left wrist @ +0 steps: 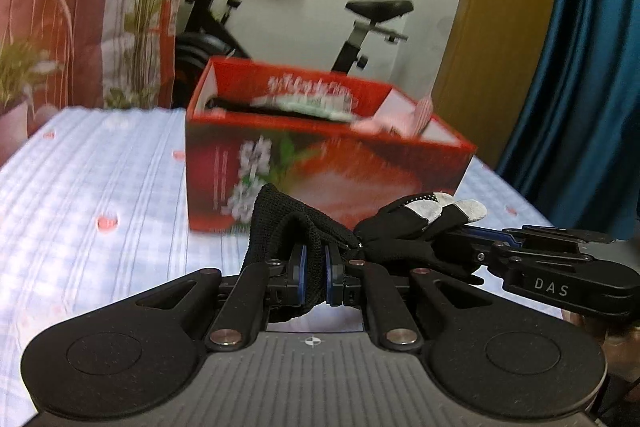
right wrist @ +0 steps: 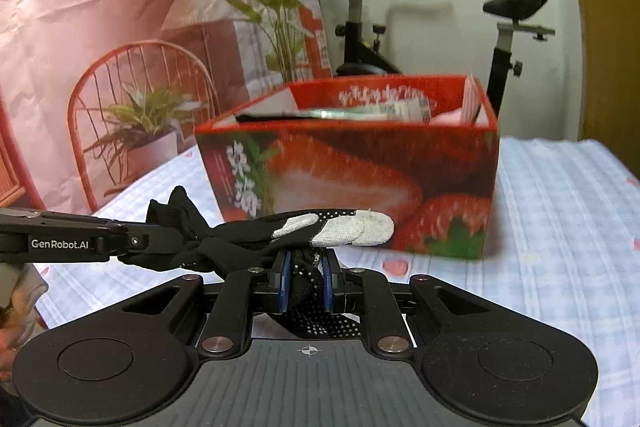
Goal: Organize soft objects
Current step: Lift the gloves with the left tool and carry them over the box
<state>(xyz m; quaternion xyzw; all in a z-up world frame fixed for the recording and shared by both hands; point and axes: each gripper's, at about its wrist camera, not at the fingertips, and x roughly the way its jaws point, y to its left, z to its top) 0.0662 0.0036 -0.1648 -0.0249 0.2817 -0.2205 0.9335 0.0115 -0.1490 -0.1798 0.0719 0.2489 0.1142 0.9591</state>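
Both tongs are clamped on one black glove [left wrist: 384, 227]: the left gripper [left wrist: 314, 269] pinches its cuff end, and the right gripper [right wrist: 306, 277] bites the dotted palm fabric, grey fingertips poking out at one o'clock. The glove hangs stretched between them, clear of the checked bedcover [left wrist: 100, 187], just in front of the red strawberry box [right wrist: 352, 171] at twelve o'clock. Inside the box sit what look like folded items, though blur makes them hard to name. This reads as the carry step, glove gripped at two ends and headed for the box. Next up, by my reckoning: get it over the near rim, lower it in, then let both grips go together.
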